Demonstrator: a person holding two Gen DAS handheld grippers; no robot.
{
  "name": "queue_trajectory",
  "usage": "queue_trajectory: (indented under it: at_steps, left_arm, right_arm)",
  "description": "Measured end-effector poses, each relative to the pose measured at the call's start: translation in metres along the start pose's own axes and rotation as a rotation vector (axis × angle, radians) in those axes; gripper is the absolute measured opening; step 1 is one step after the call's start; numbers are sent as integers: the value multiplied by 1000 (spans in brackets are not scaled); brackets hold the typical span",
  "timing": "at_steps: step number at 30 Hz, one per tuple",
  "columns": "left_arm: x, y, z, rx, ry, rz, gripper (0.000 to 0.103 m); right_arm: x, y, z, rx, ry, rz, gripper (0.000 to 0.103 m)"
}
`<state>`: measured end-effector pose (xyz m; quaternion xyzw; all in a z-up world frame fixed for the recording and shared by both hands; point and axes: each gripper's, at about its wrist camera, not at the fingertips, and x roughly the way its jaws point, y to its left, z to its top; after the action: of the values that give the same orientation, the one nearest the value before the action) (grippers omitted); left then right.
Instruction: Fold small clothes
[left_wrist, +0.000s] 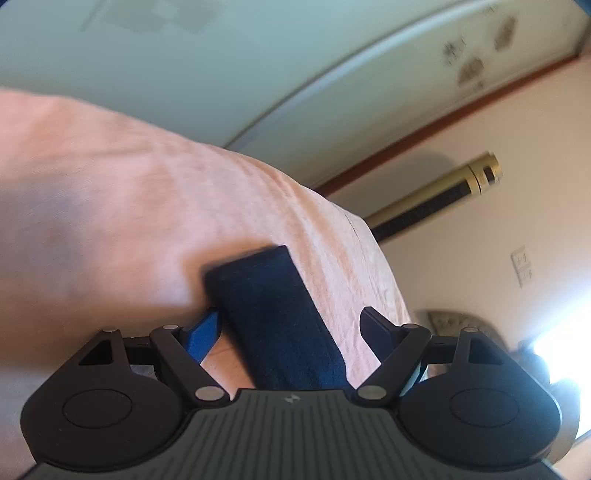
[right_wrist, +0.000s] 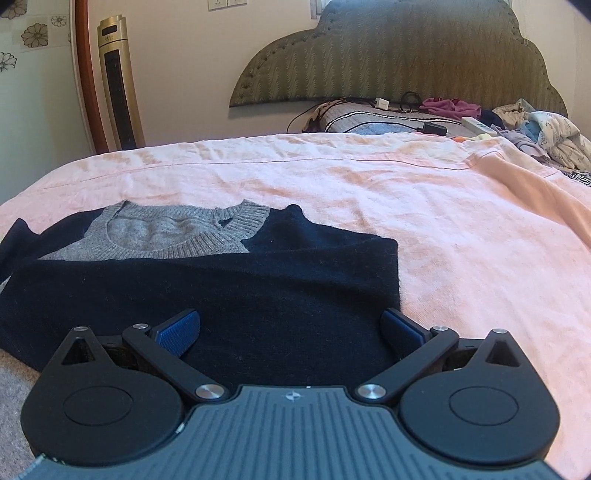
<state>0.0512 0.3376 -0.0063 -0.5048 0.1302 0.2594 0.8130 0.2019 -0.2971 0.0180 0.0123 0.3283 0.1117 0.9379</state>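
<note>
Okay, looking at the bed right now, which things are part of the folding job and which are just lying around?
Part of the job:
navy and grey sweater
pink sheet it lies on
left tongs, open
right tongs, open

Just lying about:
clothes pile
charger and cables
pillow
tower fan

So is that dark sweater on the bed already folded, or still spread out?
Partly folded. The navy sweater lies on the pink sheet with one dark panel turned across its front, straight-edged, while the grey collar stays uncovered.
</note>
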Motion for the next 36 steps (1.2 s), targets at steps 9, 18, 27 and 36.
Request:
queue_trajectory:
  at_steps: [9,18,27,36]
  left_arm:
    - [18,-52,-18,247,-13,122,6]
    - [-64,-190,-223,881,332,-503,8]
    - [-108,-135,-291,1006,462,-505,91]
    - [-84,-113,-267,793,448,-441,93]
  right_arm:
    - [-2,-5,0,32,-11,18,103]
    - [-3,-8,-1,56,-19,30,103]
    - [-7,-21,-2,137,-40,62,103]
    - [-33,-14,13,374,32,317,103]
